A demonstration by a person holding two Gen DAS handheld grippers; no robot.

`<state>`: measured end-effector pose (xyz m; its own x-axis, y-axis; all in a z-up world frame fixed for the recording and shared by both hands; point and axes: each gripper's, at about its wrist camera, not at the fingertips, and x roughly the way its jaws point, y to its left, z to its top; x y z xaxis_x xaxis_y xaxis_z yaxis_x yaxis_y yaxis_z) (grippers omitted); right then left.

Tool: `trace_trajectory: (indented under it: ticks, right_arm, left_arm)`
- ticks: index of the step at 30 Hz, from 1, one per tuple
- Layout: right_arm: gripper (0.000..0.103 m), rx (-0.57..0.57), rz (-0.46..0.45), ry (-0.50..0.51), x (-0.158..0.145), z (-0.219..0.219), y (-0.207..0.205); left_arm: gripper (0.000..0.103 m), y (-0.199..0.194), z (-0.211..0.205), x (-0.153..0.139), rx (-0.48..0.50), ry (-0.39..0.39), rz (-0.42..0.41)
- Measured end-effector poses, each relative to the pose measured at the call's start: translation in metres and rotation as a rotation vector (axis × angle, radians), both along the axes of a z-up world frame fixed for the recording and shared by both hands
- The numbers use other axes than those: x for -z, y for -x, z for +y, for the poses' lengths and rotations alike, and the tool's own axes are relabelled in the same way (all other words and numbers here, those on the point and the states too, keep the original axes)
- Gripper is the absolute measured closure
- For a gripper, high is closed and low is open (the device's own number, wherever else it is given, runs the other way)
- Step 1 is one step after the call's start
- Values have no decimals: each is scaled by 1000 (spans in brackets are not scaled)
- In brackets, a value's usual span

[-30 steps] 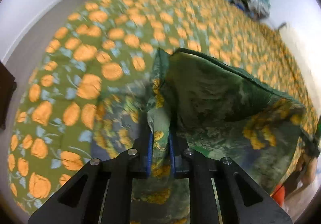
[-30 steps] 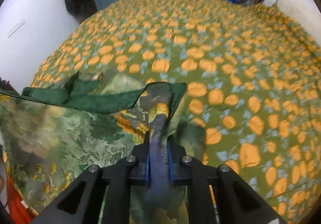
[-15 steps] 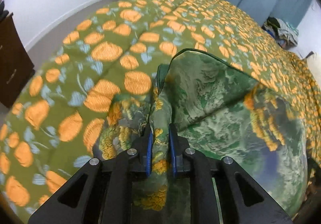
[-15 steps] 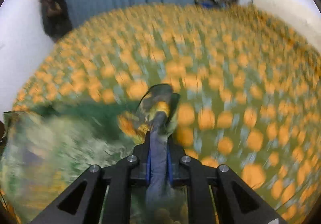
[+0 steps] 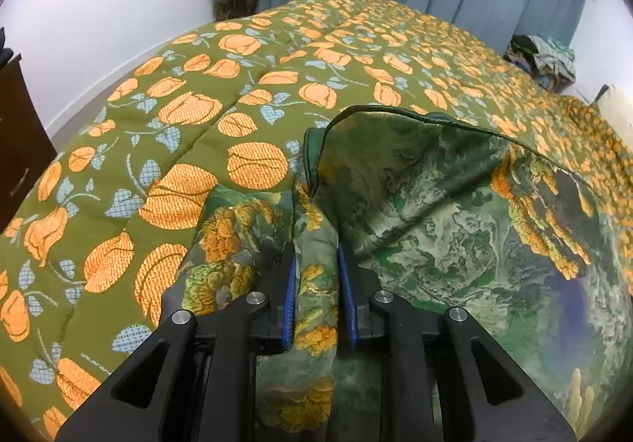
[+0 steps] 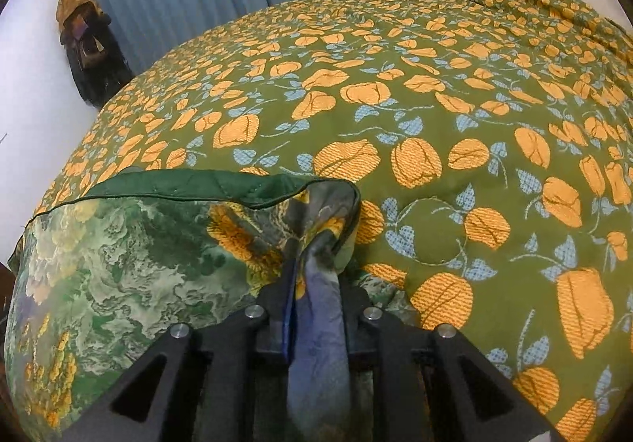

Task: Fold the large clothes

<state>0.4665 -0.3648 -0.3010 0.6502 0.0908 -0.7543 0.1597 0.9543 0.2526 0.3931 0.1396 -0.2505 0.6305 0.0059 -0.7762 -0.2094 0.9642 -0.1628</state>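
**Garment edge laid on the bed, grips starting to ease**

The left gripper (image 5: 315, 264) has a bunched corner of the green printed garment (image 5: 455, 212) between its blue pads (image 5: 290, 295). Its jaws are opening at this moment; the fold of cloth still fills the gap, though a sliver of space shows beside the pads, so the hold looks loose rather than firm. Ahead of this gripper and to its right the garment's dark green hem arcs across, with the printed cloth billowing below it toward the right. To the left of the gripper and beyond it lies the bed (image 5: 166, 117), covered in an olive spread with orange flowers.

The right gripper (image 6: 318, 268) is clamped on the other corner, a bluish twist of the garment (image 6: 130, 268) that runs back between the narrow jaws. From this gripper the hem stretches away to the left, and the body of the cloth sags below it. Ahead and to the right is bare bedspread (image 6: 435, 117).

As a judgement, the step in hand is setting the held edge down on the bed to complete a fold. The next move calls for both grippers to let go cleanly without dragging the corners, then draw back and find the new edge to grasp. The air trapped under the cloth may need smoothing first.
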Motion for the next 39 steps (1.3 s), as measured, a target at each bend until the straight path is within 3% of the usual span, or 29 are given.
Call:
trace_trajectory:
  ticks: [4,5,6,7,8,11,14,15,17,21,25,27,30,39]
  right_arm:
    - [87,-7,4,-19,-6,-4,0]
    - [86,-10,2,-46,-9,-8,1]
    - [85,-10,0,-76,-11,-13,3]
    - [85,-6,-1,-116,-15,-19,5]
    - [80,5,-2,-151,-20,-26,7]
    - [39,61,-18,-200,-44,-45,18]
    - [38,67,-85,-152,-77,-50,30]
    - [38,47,-107,-124,-88,-46,31]
    - [38,-10,-146,-75,-107,-34,32]
    - [38,-155,-126,-19,-113,7,20]
    - [38,-208,-65,25,-78,34,7]
    - [38,-200,-44,25,-57,34,3]
    - [38,-180,-72,-52,-35,24,4]
    - [38,-166,-115,-191,-10,7,2]
  left_arm:
    - [77,6,6,-15,5,46,5]
    - [65,10,8,-21,3,66,6]
    - [45,16,13,-30,6,103,3]
    - [38,22,17,-39,13,135,-7]
    - [30,29,20,-50,20,156,-27]
    - [23,54,23,-91,49,133,-105]
    - [15,58,9,-122,109,92,-181]
    - [9,53,-1,-131,145,76,-200]
    - [7,37,-20,-138,215,58,-220]
    - [7,-17,-53,-118,307,27,-178]
    - [10,-55,-38,-69,201,19,-66]
    - [17,-57,-17,-43,117,49,-26]
    - [17,-50,4,-17,55,134,-36]
    - [15,-49,16,-5,70,230,-70]
